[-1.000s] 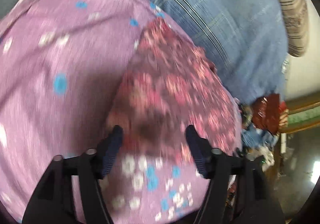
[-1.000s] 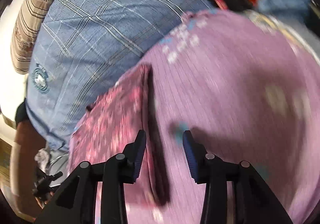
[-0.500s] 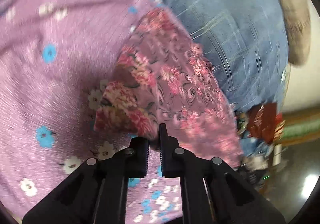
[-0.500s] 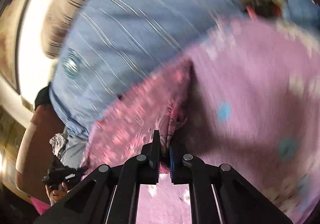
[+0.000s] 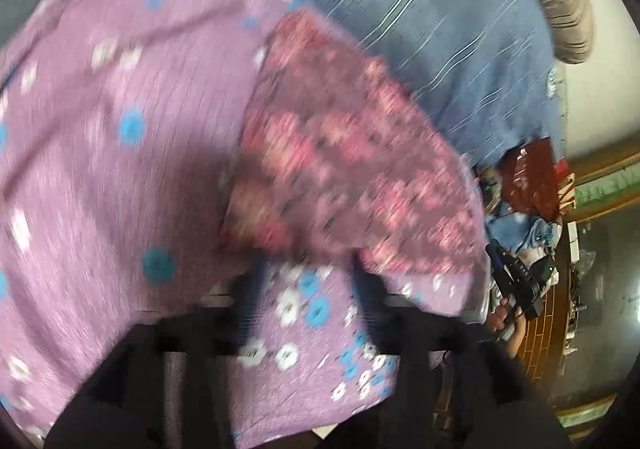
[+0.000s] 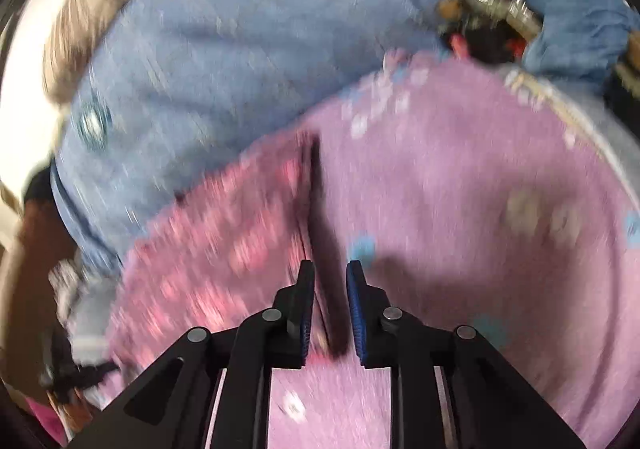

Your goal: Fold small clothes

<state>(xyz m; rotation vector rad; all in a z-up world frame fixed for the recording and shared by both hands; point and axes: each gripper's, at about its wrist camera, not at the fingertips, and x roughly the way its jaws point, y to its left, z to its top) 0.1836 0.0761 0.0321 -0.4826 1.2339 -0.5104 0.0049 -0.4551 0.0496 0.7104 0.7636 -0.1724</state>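
Letting go of the fold

Both hand-held grippers — left [image 5: 304, 301], right [image 6: 330, 309] — spreading, nothing pinched; the floral cloth [image 5: 340, 169] could spring open on the purple sheet [image 5: 120, 169].

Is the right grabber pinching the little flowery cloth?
Apart. In the right wrist view the right gripper has its jaws opening, with a clear gap between them. The red floral cloth lies on the purple sheet, its edge unpinched.

left gripper [image 5: 304, 289]: black, blurred | right gripper [image 6: 330, 281]: black linkage, silver pivot pins, blue ribbed pads [image 6: 356, 313]
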